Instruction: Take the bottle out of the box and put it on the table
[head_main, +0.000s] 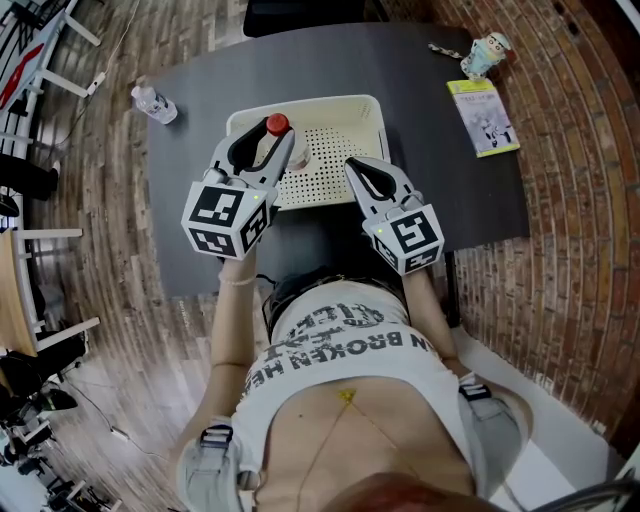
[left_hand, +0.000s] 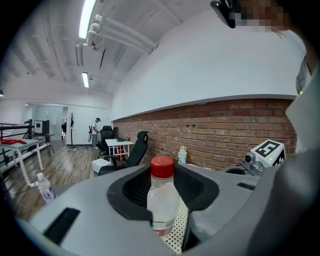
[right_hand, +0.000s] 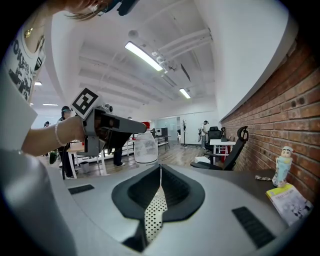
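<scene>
Holding one clear plastic bottle with a red cap (left_hand: 162, 197) clamped upright between my left gripper's (head_main: 275, 150) fingers, I have it over the near left part of the one cream perforated box (head_main: 330, 105) on the dark grey table (head_main: 300, 60). My right gripper (right_hand: 159, 172) is beside the box, its fingers together on nothing. A second small clear bottle (head_main: 155, 103) stands at the table's far left corner, and one yellow-green booklet (head_main: 483, 115) and one pale figurine (head_main: 487, 52) are at the far right, their print too small to read.

red-capped clear plastic bottle (head_main: 277, 125): over left part of cream perforated box (head_main: 335, 160) | box: mid dark grey table (head_main: 400, 80)
</scene>
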